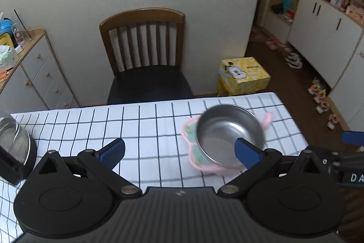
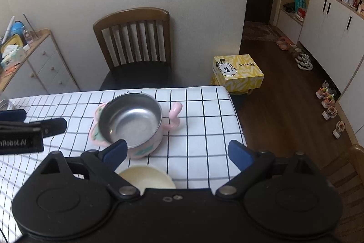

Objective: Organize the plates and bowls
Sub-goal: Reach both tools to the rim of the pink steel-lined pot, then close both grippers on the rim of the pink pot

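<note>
Both tools are gaping wide, gripping nothing — the left tool (image 1: 179, 152) and right tool (image 2: 177, 152) are hovering over the bench (image 2: 200, 129), the steel bowl (image 2: 130, 117) sitting just ahead, between them.

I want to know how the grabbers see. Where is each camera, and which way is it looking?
Left wrist view: sits on the left gripper, looks down over the checked table toward the wooden chair; its open fingers show.
Right wrist view: sits on the right gripper, same direction; its open fingers and the left gripper show, plus a cream bowl.
Both share the steel bowl, chair and yellow box.
</note>
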Motion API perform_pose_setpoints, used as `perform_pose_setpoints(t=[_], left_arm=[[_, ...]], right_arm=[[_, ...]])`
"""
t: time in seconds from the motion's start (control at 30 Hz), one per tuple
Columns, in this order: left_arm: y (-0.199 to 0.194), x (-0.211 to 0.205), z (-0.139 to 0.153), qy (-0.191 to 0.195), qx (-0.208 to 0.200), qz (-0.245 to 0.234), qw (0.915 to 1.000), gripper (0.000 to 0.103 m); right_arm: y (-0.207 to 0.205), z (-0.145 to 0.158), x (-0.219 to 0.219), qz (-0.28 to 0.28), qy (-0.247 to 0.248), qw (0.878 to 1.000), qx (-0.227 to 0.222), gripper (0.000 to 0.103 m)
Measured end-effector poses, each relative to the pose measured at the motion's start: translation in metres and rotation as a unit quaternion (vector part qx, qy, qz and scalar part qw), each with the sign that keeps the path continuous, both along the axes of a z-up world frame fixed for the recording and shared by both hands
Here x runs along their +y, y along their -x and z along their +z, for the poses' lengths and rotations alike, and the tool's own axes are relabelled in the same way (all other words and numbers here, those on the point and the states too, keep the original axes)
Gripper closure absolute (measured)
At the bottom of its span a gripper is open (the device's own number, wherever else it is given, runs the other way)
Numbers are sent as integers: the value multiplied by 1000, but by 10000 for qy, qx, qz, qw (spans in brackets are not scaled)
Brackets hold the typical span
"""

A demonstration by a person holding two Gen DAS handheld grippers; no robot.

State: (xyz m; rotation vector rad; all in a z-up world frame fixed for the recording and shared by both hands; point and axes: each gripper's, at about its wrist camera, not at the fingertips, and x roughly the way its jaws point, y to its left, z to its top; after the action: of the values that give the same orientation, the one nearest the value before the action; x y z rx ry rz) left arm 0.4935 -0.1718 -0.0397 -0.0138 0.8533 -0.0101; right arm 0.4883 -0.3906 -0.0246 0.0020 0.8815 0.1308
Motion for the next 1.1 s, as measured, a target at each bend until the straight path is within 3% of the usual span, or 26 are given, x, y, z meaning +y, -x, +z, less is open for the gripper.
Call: perform_pose_setpoints(t=[0.43,0.83,1.0,1.1], left_arm=[[-76,-7,-52,178,664,252,9973,0],[-101,-12,-88,358,1105,436,9923,1],[-104,-18,-91,371,1150,434,9917,14],[-105,-20,-93,354,1205,469,9910,30]], right_arm=[[-63,-51,10,-155,-32,9982,570,18],[-86,-78,18,-125,-169,9958,892,34],[-89,-85,20,-79,-270,9948,980,47],[-90,-86,22,-62,-340,9944,1002,57]])
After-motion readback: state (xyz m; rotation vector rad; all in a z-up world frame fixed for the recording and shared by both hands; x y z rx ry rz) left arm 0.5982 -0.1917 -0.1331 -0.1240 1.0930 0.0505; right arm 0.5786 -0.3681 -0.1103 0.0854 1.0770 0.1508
